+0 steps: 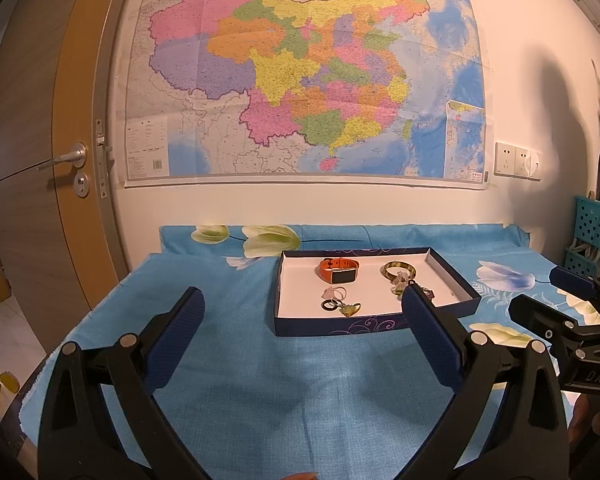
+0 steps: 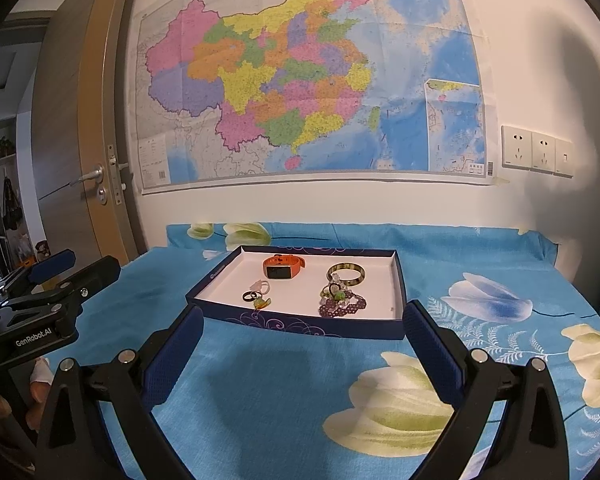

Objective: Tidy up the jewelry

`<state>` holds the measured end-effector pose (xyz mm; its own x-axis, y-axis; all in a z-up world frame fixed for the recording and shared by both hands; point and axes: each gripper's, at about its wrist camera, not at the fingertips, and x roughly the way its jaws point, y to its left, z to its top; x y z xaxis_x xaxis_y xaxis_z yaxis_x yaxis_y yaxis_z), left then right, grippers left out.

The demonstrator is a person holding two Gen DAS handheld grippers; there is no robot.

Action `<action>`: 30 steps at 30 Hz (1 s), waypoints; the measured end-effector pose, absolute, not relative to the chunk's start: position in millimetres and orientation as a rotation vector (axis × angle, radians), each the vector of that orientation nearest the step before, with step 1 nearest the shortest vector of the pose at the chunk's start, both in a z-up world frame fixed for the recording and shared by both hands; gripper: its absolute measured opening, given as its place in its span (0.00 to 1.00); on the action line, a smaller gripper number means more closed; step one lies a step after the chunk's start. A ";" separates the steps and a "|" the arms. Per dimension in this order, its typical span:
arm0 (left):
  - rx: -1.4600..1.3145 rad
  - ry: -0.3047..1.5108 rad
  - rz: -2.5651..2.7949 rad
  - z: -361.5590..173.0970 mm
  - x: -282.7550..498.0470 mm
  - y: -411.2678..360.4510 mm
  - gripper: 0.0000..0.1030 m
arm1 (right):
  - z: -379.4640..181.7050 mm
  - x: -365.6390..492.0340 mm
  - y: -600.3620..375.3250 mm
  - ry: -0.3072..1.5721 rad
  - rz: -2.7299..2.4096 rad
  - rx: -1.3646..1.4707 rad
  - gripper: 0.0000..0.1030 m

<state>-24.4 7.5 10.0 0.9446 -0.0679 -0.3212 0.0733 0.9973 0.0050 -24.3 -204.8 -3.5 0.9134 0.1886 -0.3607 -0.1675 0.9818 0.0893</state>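
A dark blue tray [image 1: 340, 326] [image 2: 300, 326] with a white floor sits on the blue flowered cloth. In it lie an orange watch [image 1: 339, 270] [image 2: 283, 267], a green bangle [image 1: 399, 270] [image 2: 346, 273], a black ring and small charms [image 1: 340, 304] [image 2: 256, 296], and a purple bead bracelet [image 2: 342, 306] with other small pieces. My left gripper [image 1: 302, 304] is open and empty, in front of the tray. My right gripper [image 2: 304, 322] is open and empty, also in front of the tray. Each gripper shows at the side of the other's view.
The table [image 1: 240, 380] stands against a wall with a large map [image 1: 300, 72]. A door [image 1: 40, 160] is at the left. Wall sockets [image 2: 536, 152] are at the right. Blue baskets [image 1: 592, 232] stand at the far right.
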 end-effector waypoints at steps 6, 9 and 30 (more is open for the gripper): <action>0.018 0.326 -0.070 10.1 -24.5 7.5 0.95 | -3.6 -25.3 -204.8 0.376 0.182 0.058 0.94; 0.018 0.326 -0.070 9.9 -24.8 7.3 0.95 | -3.6 -25.8 -204.7 0.376 0.182 0.058 0.94; 0.019 0.320 -0.071 12.0 -25.5 8.3 0.95 | -3.2 -25.1 -203.8 0.380 0.184 0.061 0.94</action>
